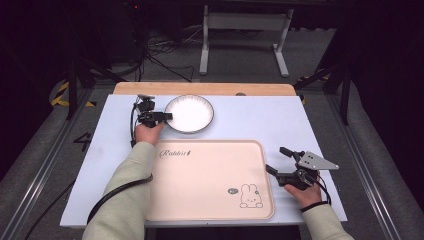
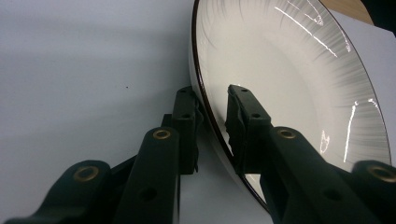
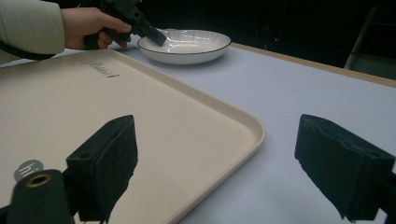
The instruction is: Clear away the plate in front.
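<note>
Over at ten o'clock on the table (image 1: 310,125): left gripper (image 1: 167,116) straddling the near-left rim of the white plate (image 1: 192,114), one jaw inside, one outside, narrowed around the edge but a sliver of gap visible, so not yet a firm pinch. Probably set there because the raised rim offers the only purchase. Down at four o'clock: right gripper (image 1: 276,160) waiting, jaws spread wide, aimed at the right edge of the beige tray (image 1: 200,185). Likely ready to steady it, or lift.
</note>
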The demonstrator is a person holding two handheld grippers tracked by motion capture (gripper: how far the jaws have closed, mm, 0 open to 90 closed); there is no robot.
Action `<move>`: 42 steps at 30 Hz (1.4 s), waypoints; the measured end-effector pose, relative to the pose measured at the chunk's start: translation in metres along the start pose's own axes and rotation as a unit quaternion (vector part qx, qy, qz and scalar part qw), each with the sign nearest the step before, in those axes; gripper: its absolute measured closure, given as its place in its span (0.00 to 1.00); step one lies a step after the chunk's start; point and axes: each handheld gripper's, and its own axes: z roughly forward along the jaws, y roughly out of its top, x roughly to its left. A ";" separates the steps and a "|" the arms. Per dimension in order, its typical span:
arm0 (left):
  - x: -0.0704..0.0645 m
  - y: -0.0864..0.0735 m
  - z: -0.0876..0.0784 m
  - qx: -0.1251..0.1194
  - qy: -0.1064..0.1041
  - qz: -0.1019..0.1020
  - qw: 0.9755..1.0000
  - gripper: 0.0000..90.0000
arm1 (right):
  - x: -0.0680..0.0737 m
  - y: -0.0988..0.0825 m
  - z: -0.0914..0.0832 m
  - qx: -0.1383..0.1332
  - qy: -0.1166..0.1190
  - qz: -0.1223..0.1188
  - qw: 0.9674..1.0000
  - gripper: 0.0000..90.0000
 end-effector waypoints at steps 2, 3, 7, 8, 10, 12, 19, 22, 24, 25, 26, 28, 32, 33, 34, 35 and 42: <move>-0.001 0.000 0.000 -0.002 0.003 -0.002 1.000 0.83 | 0.000 0.000 0.000 0.001 0.001 0.000 1.000 0.15; -0.001 0.000 0.000 -0.002 0.003 -0.002 1.000 0.83 | 0.000 0.000 0.000 0.001 0.001 0.000 1.000 0.15; -0.003 -0.001 -0.001 -0.004 0.010 -0.005 1.000 0.84 | 0.000 0.000 0.000 0.000 0.001 0.001 1.000 0.15; -0.003 -0.001 -0.001 -0.005 0.010 -0.009 1.000 0.84 | 0.000 0.000 0.000 0.000 0.001 0.000 1.000 0.15; -0.003 -0.001 -0.002 -0.011 0.005 -0.022 1.000 0.86 | 0.000 0.000 0.000 0.000 0.001 0.001 1.000 0.15; -0.003 -0.001 -0.003 -0.015 0.003 -0.025 1.000 0.87 | 0.000 0.000 0.000 0.000 0.000 0.001 1.000 0.15; -0.011 0.001 -0.009 -0.039 -0.003 -0.030 0.999 0.92 | -0.001 0.000 0.000 -0.001 0.003 0.002 1.000 0.16; -0.014 0.002 -0.011 -0.048 -0.005 -0.024 0.999 0.93 | -0.001 0.000 0.000 -0.002 0.004 0.003 1.000 0.16; -0.018 0.002 -0.013 -0.057 0.000 -0.004 0.998 0.93 | -0.001 0.000 0.000 -0.002 0.004 0.003 1.000 0.16; -0.022 0.003 -0.015 -0.066 -0.002 0.015 0.998 0.94 | -0.001 0.000 0.000 -0.002 0.005 0.004 1.000 0.16; -0.022 0.003 -0.015 -0.066 -0.002 0.015 0.998 0.94 | -0.001 0.000 0.000 -0.002 0.005 0.004 1.000 0.16; -0.026 0.003 -0.017 -0.072 0.001 0.019 0.997 0.94 | -0.001 0.000 0.000 -0.002 0.004 0.004 1.000 0.16; -0.029 0.006 -0.019 -0.074 -0.009 0.016 0.997 0.93 | -0.001 0.000 -0.001 -0.002 0.004 0.004 1.000 0.16; -0.031 0.006 -0.021 -0.075 -0.010 0.019 0.997 0.92 | -0.001 0.000 -0.001 -0.002 0.005 0.004 1.000 0.16; -0.032 0.007 -0.022 -0.076 -0.007 0.021 0.997 0.92 | -0.001 0.000 -0.001 -0.002 0.005 0.004 1.000 0.16; -0.034 0.008 -0.024 -0.076 -0.007 0.026 0.997 0.92 | -0.001 0.000 -0.001 -0.002 0.005 0.004 1.000 0.16; -0.041 0.010 -0.035 -0.082 0.001 0.042 0.996 0.91 | -0.001 0.000 -0.001 -0.001 0.005 0.004 1.000 0.16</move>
